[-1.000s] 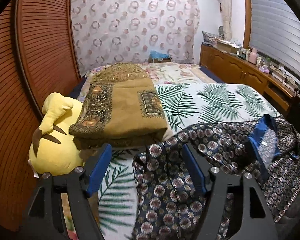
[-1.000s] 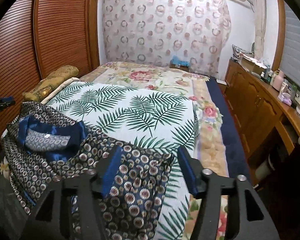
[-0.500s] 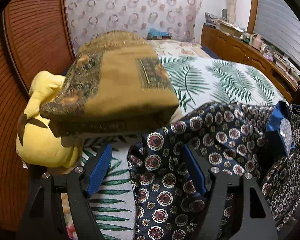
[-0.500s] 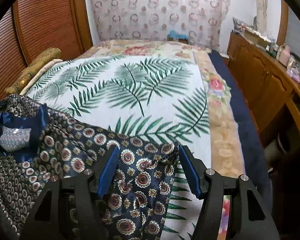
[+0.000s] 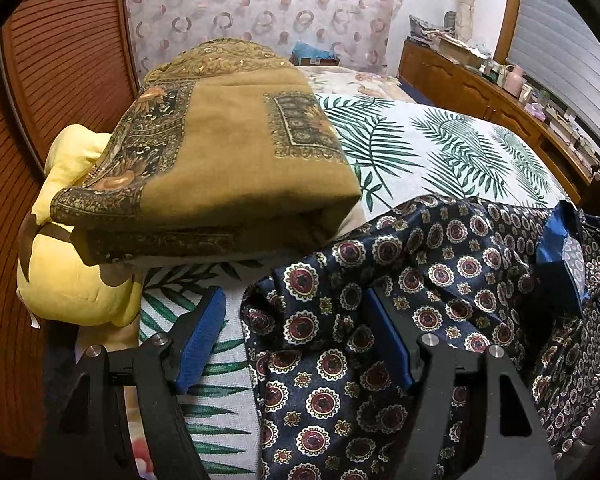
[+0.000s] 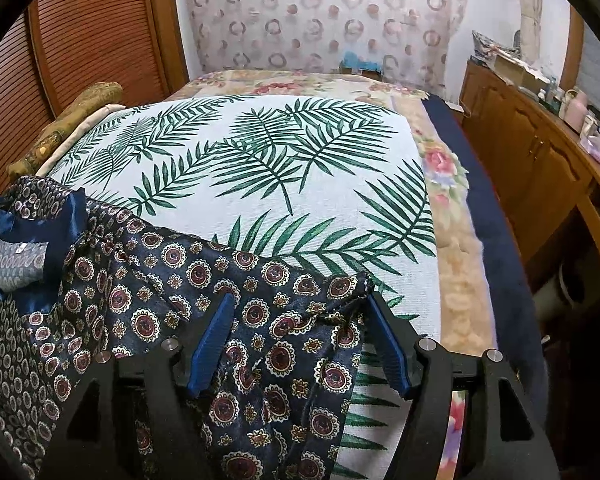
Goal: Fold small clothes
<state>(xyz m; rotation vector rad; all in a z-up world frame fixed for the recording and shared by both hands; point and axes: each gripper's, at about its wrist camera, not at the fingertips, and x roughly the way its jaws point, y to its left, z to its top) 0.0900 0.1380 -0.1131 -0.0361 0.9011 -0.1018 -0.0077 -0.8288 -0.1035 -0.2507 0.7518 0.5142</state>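
A dark navy shirt with red-and-white medallions lies spread on the palm-leaf bed sheet, its blue collar to the right. My left gripper is open, its jaws straddling the shirt's left edge. In the right wrist view the same shirt lies at the lower left, collar at far left. My right gripper is open, jaws on either side of the shirt's right corner.
A folded olive-brown blanket and a yellow plush toy lie close ahead of the left gripper. Wooden slatted doors stand at left. A wooden cabinet with clutter runs along the right. The bed's right edge is near.
Both grippers have moved forward and lower over the shirt; the blanket and plush toy loom nearer in the left view. Both jaws stay open.
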